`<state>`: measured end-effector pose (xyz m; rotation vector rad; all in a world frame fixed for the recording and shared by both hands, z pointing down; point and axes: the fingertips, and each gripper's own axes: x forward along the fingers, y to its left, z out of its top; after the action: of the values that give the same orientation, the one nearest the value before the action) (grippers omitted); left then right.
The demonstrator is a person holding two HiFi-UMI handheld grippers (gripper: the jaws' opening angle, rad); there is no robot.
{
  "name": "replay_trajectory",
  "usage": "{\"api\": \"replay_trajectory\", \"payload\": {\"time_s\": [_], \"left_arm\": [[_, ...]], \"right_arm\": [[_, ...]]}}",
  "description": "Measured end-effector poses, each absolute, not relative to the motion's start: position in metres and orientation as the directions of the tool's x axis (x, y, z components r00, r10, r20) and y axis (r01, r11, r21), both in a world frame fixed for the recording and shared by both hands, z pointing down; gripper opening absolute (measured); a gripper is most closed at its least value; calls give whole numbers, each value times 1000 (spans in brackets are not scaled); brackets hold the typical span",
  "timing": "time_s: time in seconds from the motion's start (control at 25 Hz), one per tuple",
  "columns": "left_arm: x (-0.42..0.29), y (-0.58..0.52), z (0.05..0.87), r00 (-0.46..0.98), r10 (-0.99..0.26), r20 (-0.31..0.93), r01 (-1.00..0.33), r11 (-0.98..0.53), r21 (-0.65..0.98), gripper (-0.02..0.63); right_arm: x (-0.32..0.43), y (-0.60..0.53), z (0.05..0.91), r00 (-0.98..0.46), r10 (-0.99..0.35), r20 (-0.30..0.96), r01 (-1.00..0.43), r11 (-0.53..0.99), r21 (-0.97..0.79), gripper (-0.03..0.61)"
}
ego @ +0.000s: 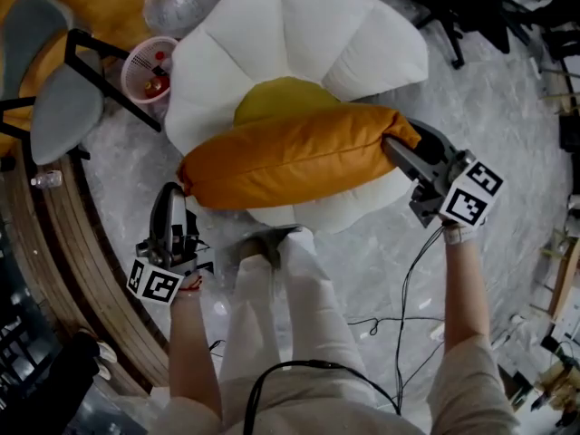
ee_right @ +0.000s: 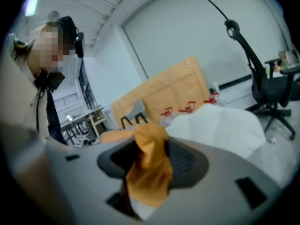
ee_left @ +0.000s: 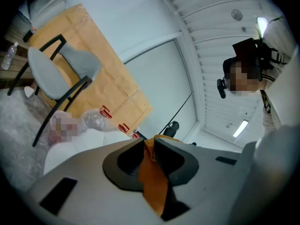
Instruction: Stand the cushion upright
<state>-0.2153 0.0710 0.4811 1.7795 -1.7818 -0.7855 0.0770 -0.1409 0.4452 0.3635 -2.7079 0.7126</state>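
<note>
An orange cushion [ego: 290,157] lies lengthwise across a white flower-shaped cushion [ego: 308,34] with a yellow middle. My left gripper [ego: 180,188] is at the orange cushion's left corner. In the left gripper view a fold of the orange fabric [ee_left: 154,182] is pinched between the jaws of that gripper [ee_left: 149,146]. My right gripper [ego: 392,145] holds the cushion's right corner. In the right gripper view the orange fabric [ee_right: 147,168] is bunched between the jaws of that gripper [ee_right: 151,146], and the pads press on it.
A pink mesh basket [ego: 149,66] and a grey chair with a black frame [ego: 54,98] stand at the upper left. A small bottle [ego: 45,179] lies by a curved wooden edge [ego: 63,243]. Black cables [ego: 408,288] trail on the floor. An office chair [ee_right: 262,78] stands at the right.
</note>
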Motion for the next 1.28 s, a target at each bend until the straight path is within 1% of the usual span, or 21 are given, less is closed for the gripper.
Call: {"api": "replay_trajectory", "payload": {"time_s": [0.12,0.32,0.4,0.44,0.56,0.76,0.8,0.92,0.96,1.12,1.28], "left_arm": [[-219,80,484,1,-999,-32,-757,-22,653,99],[-200,74,477,76,-995,-70,-770,-103,630,245],[-199,67,474,68,-994,-86,-760,-107,641,272],[-202,64,473,50,-994,-96,-751,-100,652,273],[-212,53,467,2,-992,-124,-732,-86,676,273],[-220,32,465,-2,-998,-67,-795,-39,605,270],[-220,29,465,-1,-998,-56,-807,-33,590,262],[-216,17,469,2,-999,-51,-807,-31,589,165],[-216,14,470,-8,-998,-63,-793,-32,608,148],[-219,10,475,-98,-987,-131,-697,-26,717,130],[-220,-5,472,-123,-982,-147,-684,-23,729,112]], "right_arm": [[70,-148,449,-926,-166,338,-316,831,-457,195],[64,-156,450,-929,-157,335,-309,828,-467,190],[62,-158,451,-930,-153,333,-305,828,-471,187],[60,-159,451,-931,-150,331,-302,828,-472,186],[58,-162,452,-937,-143,320,-290,828,-480,183],[53,-165,453,-947,-124,296,-263,827,-497,176],[52,-166,454,-949,-115,293,-254,829,-497,173],[51,-167,456,-953,-104,283,-238,835,-496,166],[50,-167,457,-954,-106,280,-238,837,-493,163],[47,-164,460,-955,-91,283,-221,854,-472,144],[50,-174,459,-959,-115,260,-234,840,-489,135]]}}
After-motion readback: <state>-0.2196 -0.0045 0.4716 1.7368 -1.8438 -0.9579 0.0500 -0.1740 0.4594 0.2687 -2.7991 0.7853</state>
